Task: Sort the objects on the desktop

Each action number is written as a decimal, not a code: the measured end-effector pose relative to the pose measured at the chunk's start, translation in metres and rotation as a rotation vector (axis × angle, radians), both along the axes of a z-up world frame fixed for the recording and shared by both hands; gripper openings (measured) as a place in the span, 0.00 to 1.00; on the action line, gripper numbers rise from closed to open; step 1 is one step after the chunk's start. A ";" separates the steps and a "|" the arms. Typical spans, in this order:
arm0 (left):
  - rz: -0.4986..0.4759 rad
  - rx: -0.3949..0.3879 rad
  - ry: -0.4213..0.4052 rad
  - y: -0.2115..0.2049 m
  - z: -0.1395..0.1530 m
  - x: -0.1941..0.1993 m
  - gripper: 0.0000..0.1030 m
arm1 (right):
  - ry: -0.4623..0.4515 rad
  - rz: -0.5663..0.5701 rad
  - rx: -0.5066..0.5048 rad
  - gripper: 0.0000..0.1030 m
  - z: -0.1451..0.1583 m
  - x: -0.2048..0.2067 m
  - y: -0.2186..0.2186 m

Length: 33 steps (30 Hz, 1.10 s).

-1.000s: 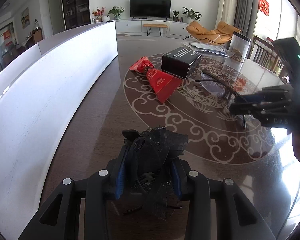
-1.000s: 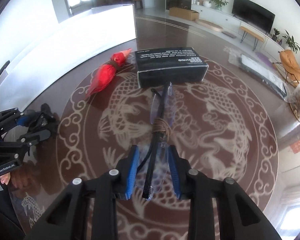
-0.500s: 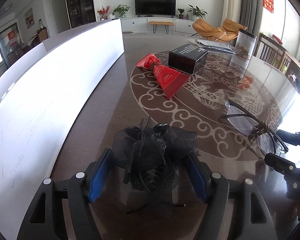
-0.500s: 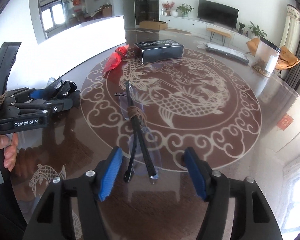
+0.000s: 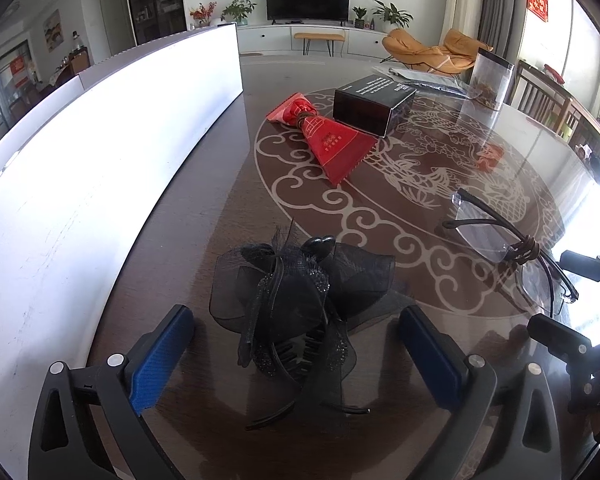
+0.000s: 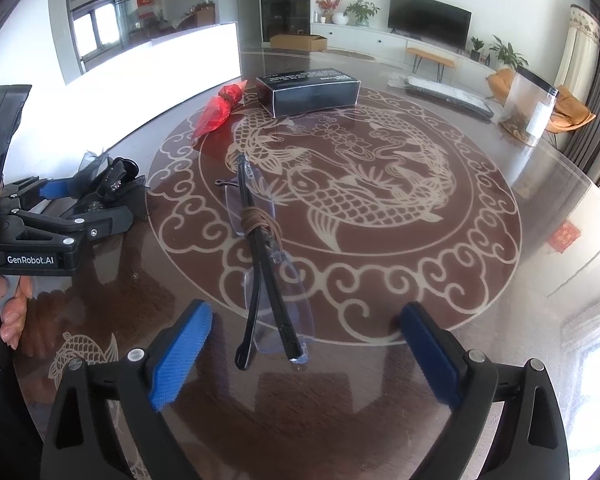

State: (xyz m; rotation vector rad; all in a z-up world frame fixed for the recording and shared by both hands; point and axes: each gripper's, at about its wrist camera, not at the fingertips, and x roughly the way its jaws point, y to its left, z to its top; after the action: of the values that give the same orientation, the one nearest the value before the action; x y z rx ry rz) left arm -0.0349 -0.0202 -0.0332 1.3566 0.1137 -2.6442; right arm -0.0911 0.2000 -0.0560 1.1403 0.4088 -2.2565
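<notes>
Both hand-held grippers tilted down, jaws opening: left hand-held gripper, right hand-held gripper.

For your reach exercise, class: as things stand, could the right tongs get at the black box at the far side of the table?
Probably yes. The right tongs are opening, with only the glasses lying between them, unheld. Beyond the glasses, bare table leads to the black box; the red packet sits beside it, not in front.
</notes>
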 end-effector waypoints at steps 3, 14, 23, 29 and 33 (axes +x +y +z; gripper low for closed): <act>0.000 0.000 0.000 0.000 0.000 0.000 1.00 | -0.010 0.006 0.004 1.00 -0.001 0.000 -0.002; 0.009 0.000 0.005 0.000 0.000 0.005 1.00 | -0.010 0.006 0.004 1.00 -0.001 0.000 -0.002; 0.008 0.000 0.007 0.000 0.000 0.005 1.00 | -0.010 0.006 0.004 1.00 -0.001 0.000 -0.002; 0.006 0.001 0.005 0.001 0.000 0.005 1.00 | -0.010 0.006 0.004 1.00 -0.001 0.000 -0.002; 0.006 0.001 0.004 0.001 0.000 0.005 1.00 | -0.010 0.006 0.004 1.00 -0.001 0.000 -0.002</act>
State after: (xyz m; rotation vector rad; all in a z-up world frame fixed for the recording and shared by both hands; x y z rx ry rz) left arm -0.0298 -0.0193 -0.0329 1.3489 0.1192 -2.6424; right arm -0.0912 0.1982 -0.0572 1.1511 0.4126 -2.2451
